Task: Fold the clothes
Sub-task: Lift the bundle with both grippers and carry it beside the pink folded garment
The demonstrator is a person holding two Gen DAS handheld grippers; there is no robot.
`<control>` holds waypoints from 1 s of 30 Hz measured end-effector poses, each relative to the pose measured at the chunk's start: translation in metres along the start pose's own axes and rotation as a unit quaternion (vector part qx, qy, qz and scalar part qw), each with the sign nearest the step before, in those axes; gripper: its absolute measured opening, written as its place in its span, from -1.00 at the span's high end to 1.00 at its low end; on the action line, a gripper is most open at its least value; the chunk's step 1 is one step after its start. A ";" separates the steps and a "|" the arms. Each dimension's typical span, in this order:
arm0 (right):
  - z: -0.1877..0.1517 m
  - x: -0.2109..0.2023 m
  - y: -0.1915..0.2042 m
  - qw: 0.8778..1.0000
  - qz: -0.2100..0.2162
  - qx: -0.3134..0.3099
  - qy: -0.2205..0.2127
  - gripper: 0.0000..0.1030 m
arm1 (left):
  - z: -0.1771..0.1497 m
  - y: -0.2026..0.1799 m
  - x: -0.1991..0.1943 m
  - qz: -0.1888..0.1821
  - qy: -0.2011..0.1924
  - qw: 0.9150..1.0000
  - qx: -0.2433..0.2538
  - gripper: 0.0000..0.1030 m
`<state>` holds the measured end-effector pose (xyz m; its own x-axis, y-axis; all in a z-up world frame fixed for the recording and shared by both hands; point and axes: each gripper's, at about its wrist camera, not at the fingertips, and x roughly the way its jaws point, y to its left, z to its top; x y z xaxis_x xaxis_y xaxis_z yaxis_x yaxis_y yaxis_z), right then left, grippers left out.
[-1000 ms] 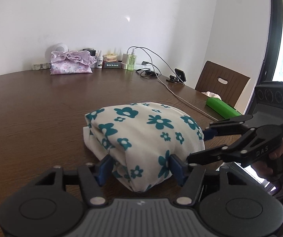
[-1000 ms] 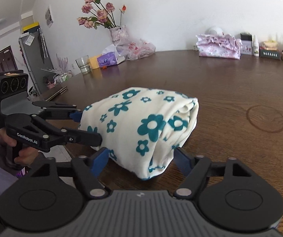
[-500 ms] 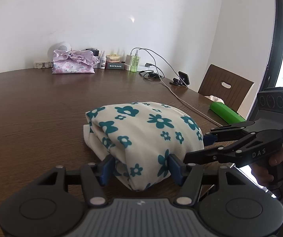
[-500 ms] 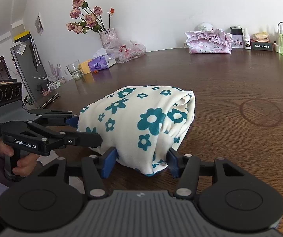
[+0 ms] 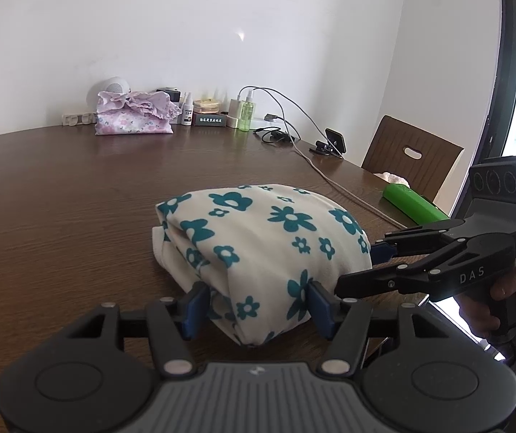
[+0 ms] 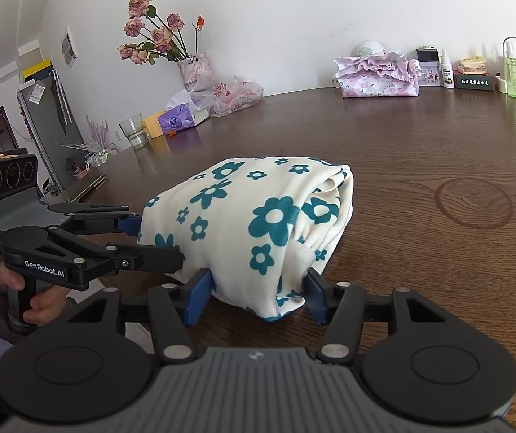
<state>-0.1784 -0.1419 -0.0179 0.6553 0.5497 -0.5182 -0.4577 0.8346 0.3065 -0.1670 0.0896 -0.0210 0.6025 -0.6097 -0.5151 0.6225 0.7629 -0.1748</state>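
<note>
A folded bundle of cream cloth with teal flowers lies on the brown wooden table. My left gripper is shut on its near end, a blue pad pressing each side. My right gripper reaches in from the right, held by a hand, its fingers against the bundle's right end. In the right wrist view the same bundle shows its layered folds on the right side. There the right gripper clamps the near corner, and the left gripper meets the cloth from the left.
A pink floral bag, small bottles and chargers with cables line the far wall. A green object lies at the right edge by a chair. A flower vase, plastic bag and glass stand far left.
Both grippers' fingers have closed in from standing wide beside the bundle to pressing its sides. The bundle has stayed in the same place on the table.
</note>
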 end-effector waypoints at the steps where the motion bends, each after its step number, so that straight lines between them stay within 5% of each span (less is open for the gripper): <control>1: 0.000 0.000 0.000 1.000 0.000 0.000 0.000 -0.07 | 0.000 0.000 0.000 0.001 0.000 1.000 0.000 -0.15; 12: 0.007 -0.013 -0.010 0.999 -0.022 0.019 -0.020 -0.08 | 0.006 0.000 0.005 0.003 -0.001 1.000 -0.003 -0.13; 16: 0.017 -0.025 -0.021 0.998 -0.028 0.046 -0.039 -0.31 | 0.006 0.023 -0.012 -0.041 -0.023 0.996 -0.071 -0.43; 21: 0.034 -0.010 -0.037 0.994 -0.013 0.102 -0.043 -0.30 | 0.025 0.045 0.001 -0.018 -0.026 0.985 -0.167 -0.43; 25: 0.042 0.014 -0.045 0.989 -0.011 0.147 -0.025 0.02 | 0.032 0.061 0.023 0.000 0.000 0.976 -0.216 -0.39; 30: 0.052 0.025 -0.053 0.984 -0.023 0.178 -0.022 0.31 | 0.049 0.073 0.048 -0.012 0.012 0.974 -0.228 0.06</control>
<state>-0.1064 -0.1700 -0.0053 0.6988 0.5062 -0.5053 -0.1938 0.8141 0.5475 -0.0679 0.1059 -0.0173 0.5761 -0.6268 -0.5247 0.3463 0.7686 -0.5379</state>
